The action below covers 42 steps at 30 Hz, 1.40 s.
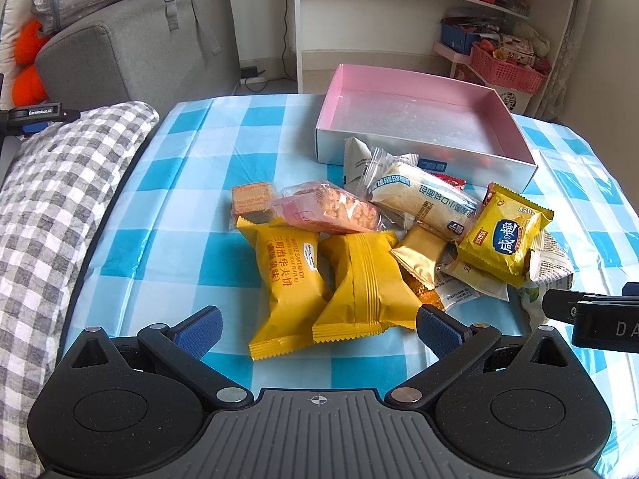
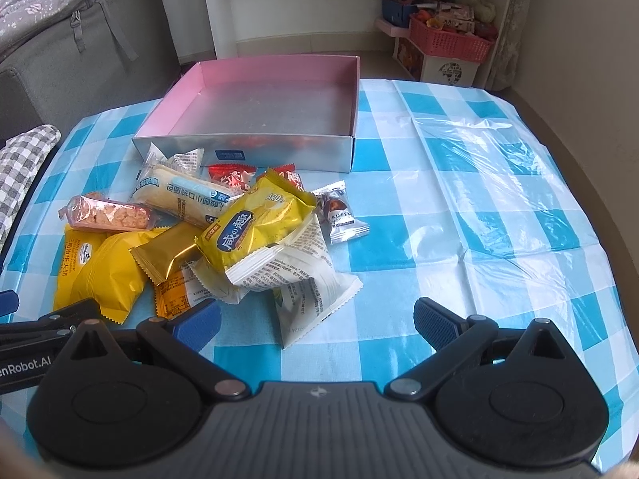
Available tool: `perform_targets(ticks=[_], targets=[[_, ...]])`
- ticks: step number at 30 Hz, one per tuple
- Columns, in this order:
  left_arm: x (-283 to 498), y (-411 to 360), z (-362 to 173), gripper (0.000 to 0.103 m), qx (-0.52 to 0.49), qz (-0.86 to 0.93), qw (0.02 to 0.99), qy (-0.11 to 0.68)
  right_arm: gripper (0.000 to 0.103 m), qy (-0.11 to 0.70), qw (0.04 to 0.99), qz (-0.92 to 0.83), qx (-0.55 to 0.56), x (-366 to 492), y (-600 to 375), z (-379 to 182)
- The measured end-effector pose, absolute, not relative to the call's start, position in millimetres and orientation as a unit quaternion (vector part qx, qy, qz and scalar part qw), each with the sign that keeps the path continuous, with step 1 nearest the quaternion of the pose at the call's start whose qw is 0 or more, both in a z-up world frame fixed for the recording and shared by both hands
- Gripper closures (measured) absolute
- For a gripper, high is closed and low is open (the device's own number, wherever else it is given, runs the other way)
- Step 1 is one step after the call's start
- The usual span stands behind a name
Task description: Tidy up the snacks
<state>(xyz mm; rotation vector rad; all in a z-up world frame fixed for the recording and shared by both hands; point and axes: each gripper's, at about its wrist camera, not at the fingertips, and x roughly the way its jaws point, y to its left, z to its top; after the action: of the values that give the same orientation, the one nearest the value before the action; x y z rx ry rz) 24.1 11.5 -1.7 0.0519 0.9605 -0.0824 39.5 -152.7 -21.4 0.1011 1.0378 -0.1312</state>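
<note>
A heap of wrapped snacks lies on a blue-and-white checked table. Nearest the left gripper [image 1: 317,325] are two yellow packets [image 1: 361,283], with a pink rice bar [image 1: 331,209] and a white bread pack [image 1: 423,195] behind them. The left gripper is open, and the yellow packets' near ends lie between its fingers. An empty pink-lined silver box [image 1: 423,117] stands behind the heap. In the right wrist view the box [image 2: 247,147] is at centre back, and a yellow biscuit bag [image 2: 255,223] tops white packets [image 2: 303,279]. The right gripper [image 2: 317,321] is open, just short of the white packets.
A grey checked cushion [image 1: 60,199] borders the table's left edge, with a grey sofa [image 1: 131,52] behind. White shelves [image 1: 399,12] and a pink basket [image 1: 503,68] stand at the back. A wrapped truffle candy [image 2: 339,213] lies right of the heap. Bare tablecloth [image 2: 499,183] spreads to the right.
</note>
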Motion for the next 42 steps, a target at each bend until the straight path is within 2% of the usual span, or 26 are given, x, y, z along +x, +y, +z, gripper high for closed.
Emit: perform_targets(ticks=[8, 12, 17, 21, 27, 28, 30, 33, 38, 42], targets=[[45.7, 26.2, 2.4, 0.0, 0.025, -0.091, 0.881, 0.463, 0.0, 0.53, 0.844, -0.035, 0.073, 62.1, -164.7, -23.7], [60.8, 38.5, -0.7, 0.001, -0.013, -0.115, 0.869, 0.48, 0.001, 0.543, 0.834, -0.022, 0.099, 73.8, -170.4, -19.1], [75.7, 53.7, -7.6, 0.003, -0.056, -0.119, 0.856, 0.499, 0.007, 0.565, 0.816, -0.015, 0.121, 83.7, -176.8, -22.2], [84.5, 66.5, -15.4, 0.01, -0.077, -0.109, 0.849, 0.512, 0.016, 0.572, 0.809, -0.007, 0.137, 88.3, -182.7, -29.4], [91.5, 76.1, -28.0, 0.024, -0.115, -0.103, 0.837, 0.526, 0.025, 0.576, 0.8, -0.005, 0.165, 93.0, -196.0, -36.7], [91.8, 76.2, -29.3, 0.026, -0.118, -0.102, 0.836, 0.526, 0.025, 0.58, 0.797, -0.007, 0.169, 92.8, -197.6, -39.0], [93.0, 77.3, -31.6, 0.037, -0.123, -0.098, 0.835, 0.527, 0.025, 0.585, 0.791, -0.005, 0.177, 92.5, -199.0, -42.6], [94.8, 79.2, -37.4, 0.044, -0.13, -0.091, 0.831, 0.533, 0.026, 0.586, 0.789, 0.001, 0.185, 92.9, -199.6, -45.0], [96.9, 81.9, -45.7, 0.047, -0.138, -0.082, 0.827, 0.539, 0.026, 0.598, 0.779, 0.021, 0.188, 93.4, -200.7, -44.7], [97.6, 81.0, -48.0, 0.054, -0.133, -0.078, 0.828, 0.539, 0.024, 0.599, 0.781, 0.062, 0.164, 91.5, -201.3, -36.6]])
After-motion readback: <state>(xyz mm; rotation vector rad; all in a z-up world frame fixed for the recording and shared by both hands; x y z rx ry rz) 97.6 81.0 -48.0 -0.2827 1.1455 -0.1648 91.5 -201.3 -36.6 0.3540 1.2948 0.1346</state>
